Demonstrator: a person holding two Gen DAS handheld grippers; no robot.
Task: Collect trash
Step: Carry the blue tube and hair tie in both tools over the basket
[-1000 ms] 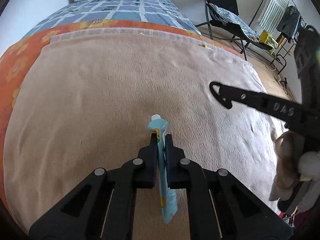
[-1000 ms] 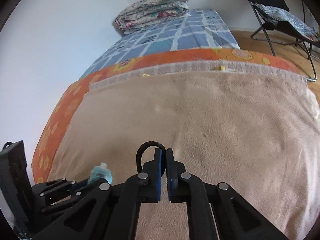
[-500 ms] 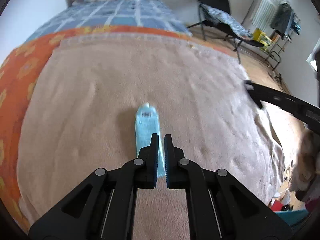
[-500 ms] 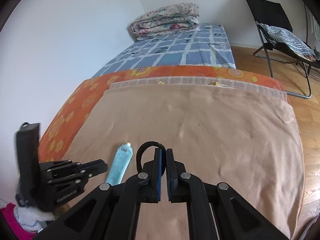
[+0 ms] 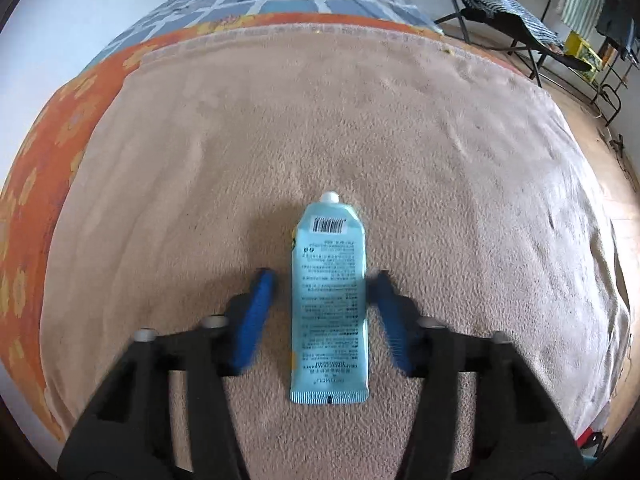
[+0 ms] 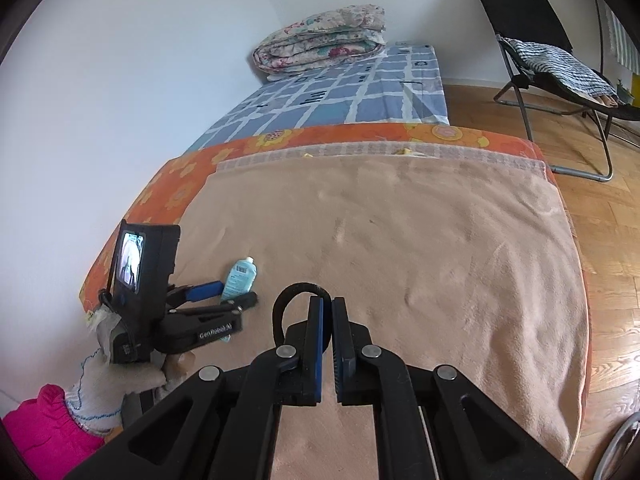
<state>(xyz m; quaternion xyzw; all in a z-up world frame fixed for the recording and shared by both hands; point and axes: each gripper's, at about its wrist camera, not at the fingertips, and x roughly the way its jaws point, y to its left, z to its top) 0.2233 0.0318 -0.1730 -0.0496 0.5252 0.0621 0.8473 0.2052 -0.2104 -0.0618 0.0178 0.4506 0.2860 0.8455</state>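
A light blue tube (image 5: 329,300) with a white cap lies flat on the beige blanket (image 5: 320,120), cap pointing away from me. My left gripper (image 5: 322,280) is open, its blue pads either side of the tube and apart from it. The tube also shows in the right wrist view (image 6: 239,275), between the left gripper's fingers (image 6: 208,290). My right gripper (image 6: 327,304) is shut, with a black loop (image 6: 286,300) sticking out at its left finger; what it grips is hidden.
The blanket covers an orange flowered sheet (image 6: 360,138) and a blue checked sheet (image 6: 340,92). A folded quilt (image 6: 320,40) lies at the far end. A black folding chair (image 6: 540,40) stands on the wooden floor at right. The wall runs along the left.
My left gripper has let go of the tube and opened wide; the tube now lies flat on the blanket. The right gripper has pulled back and risen, staying shut.
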